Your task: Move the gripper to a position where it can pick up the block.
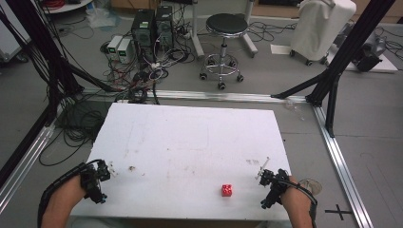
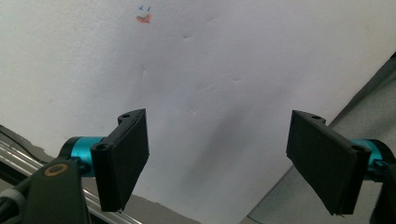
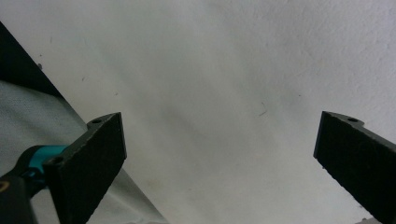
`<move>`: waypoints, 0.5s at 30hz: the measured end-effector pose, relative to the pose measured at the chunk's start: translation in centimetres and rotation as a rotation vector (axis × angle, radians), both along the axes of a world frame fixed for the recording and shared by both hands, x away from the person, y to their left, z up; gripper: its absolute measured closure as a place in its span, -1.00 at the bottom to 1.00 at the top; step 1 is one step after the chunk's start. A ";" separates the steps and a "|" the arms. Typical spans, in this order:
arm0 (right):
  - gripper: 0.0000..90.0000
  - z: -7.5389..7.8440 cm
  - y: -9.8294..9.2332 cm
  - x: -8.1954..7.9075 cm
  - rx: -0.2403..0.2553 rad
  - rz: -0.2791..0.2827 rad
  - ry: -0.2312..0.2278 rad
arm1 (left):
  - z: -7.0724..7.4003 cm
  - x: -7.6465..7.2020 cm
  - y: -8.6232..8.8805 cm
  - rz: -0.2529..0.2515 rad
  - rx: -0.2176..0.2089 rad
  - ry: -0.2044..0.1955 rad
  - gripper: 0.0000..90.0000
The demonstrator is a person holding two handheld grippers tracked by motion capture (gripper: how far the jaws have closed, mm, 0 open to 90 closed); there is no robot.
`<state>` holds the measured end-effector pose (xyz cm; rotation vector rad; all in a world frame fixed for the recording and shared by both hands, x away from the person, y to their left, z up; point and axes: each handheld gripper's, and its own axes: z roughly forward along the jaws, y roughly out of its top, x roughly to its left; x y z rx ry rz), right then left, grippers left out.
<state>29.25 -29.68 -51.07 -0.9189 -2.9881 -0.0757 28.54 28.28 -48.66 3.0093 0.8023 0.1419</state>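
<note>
One small red die point(image 1: 226, 190) lies on the white bench point(image 1: 190, 142), near my right tool point(image 1: 263, 172) and to its left, well apart from my left tool point(image 1: 110, 168). Both tools hover low over the near corners of the bench with jaws spread wide and nothing between them; the right gripper view and the left gripper view each show bare white surface between the black pads. I judge the die light, rigid and smooth-faced, so liable to skid or tumble if nudged. I would take it across two opposite flat faces, jaws square to them, closing gently from above.
</note>
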 end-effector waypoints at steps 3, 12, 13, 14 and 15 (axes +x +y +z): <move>-0.97 0.1 -0.2 0.0 0.002 -0.002 -0.001 | 0.0 0.0 0.0 0.002 0.000 0.002 -0.52; -0.97 0.2 -0.2 -0.1 0.009 -0.005 -0.005 | 0.1 0.0 -0.1 0.001 -0.008 0.004 -0.52; -0.97 0.2 -0.1 -0.1 0.010 -0.007 -0.006 | 0.1 0.0 0.0 0.001 -0.006 0.002 -0.52; -0.97 0.2 -0.1 -0.1 0.010 -0.007 -0.006 | 0.1 0.0 0.0 0.002 -0.005 0.002 -0.52; -0.97 0.2 -0.1 -0.1 0.009 -0.003 -0.002 | 0.1 0.0 0.0 0.002 -0.007 0.003 -0.52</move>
